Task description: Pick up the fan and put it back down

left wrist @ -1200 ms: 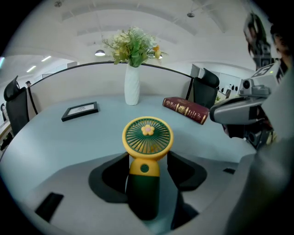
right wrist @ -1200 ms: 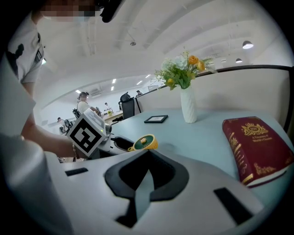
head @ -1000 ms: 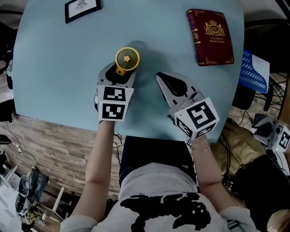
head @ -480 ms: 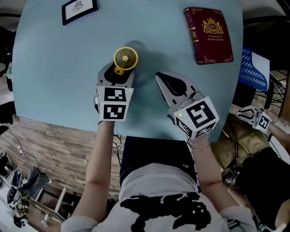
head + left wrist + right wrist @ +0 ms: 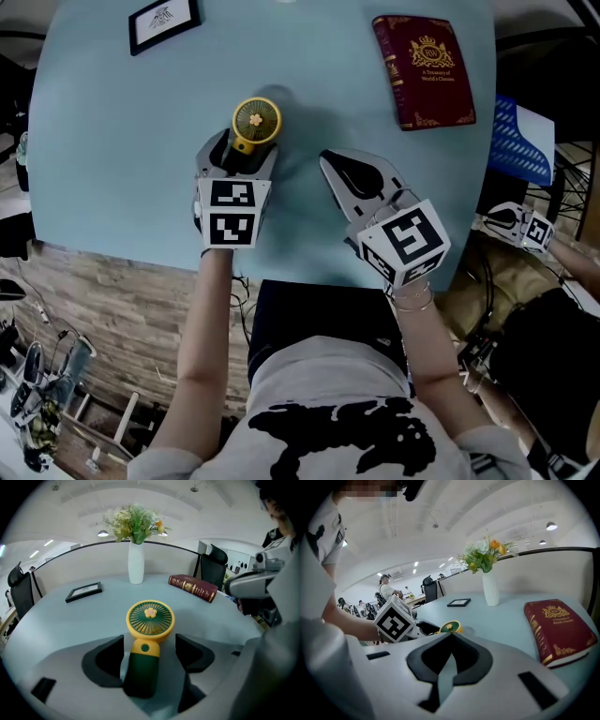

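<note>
The small fan has a yellow round head, a green grille and a dark green handle, and it rests on the pale blue table. My left gripper straddles the handle. In the left gripper view the fan sits between the jaws of the left gripper, which have just been opening; there are gaps on both sides and no pad touches it. My right gripper is to the fan's right with its tips together and nothing in them. In the right gripper view, the right gripper points at the fan.
A red book lies at the table's far right. A black picture frame lies at the far left. A white vase with flowers stands at the table's far edge. Chairs and a blue crate stand beyond the right edge.
The left gripper's jaws have spread apart and come off the fan's handle. The fan and both hands stay where they were.
</note>
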`<state>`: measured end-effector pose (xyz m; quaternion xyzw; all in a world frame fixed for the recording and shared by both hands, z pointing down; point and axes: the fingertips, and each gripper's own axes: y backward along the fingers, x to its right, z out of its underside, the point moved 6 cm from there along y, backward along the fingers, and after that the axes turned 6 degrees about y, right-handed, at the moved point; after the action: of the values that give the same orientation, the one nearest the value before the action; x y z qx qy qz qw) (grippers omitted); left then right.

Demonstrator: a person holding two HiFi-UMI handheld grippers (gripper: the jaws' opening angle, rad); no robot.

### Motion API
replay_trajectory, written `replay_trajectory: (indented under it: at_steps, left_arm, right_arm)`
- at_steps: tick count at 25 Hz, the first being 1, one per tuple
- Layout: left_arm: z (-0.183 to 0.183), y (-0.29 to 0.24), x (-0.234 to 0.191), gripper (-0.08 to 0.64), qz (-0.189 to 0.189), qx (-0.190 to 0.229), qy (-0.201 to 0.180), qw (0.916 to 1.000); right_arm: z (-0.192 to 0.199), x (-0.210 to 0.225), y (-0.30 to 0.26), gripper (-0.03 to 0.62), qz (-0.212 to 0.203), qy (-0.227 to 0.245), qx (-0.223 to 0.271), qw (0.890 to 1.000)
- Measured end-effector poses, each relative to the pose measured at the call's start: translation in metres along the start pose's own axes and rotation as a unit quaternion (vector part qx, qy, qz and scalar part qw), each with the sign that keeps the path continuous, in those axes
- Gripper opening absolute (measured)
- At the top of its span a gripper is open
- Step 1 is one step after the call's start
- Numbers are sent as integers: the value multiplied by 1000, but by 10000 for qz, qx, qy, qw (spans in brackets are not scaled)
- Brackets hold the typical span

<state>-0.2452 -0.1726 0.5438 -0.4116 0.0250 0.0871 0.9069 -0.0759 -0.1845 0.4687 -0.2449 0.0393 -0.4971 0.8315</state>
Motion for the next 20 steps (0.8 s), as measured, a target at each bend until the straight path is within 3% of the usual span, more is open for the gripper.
replay_trajectory:
  at_steps: [7,20]
  left_arm:
    - [-13,30,7,353,43,221,51,9997]
    - [-73,101,39,350,412,1155,9,9924]
  right_arm:
    - [-12,-7,16,5,40,102,125,9999]
    - [-62,-13,57,3,213,543,583,9966]
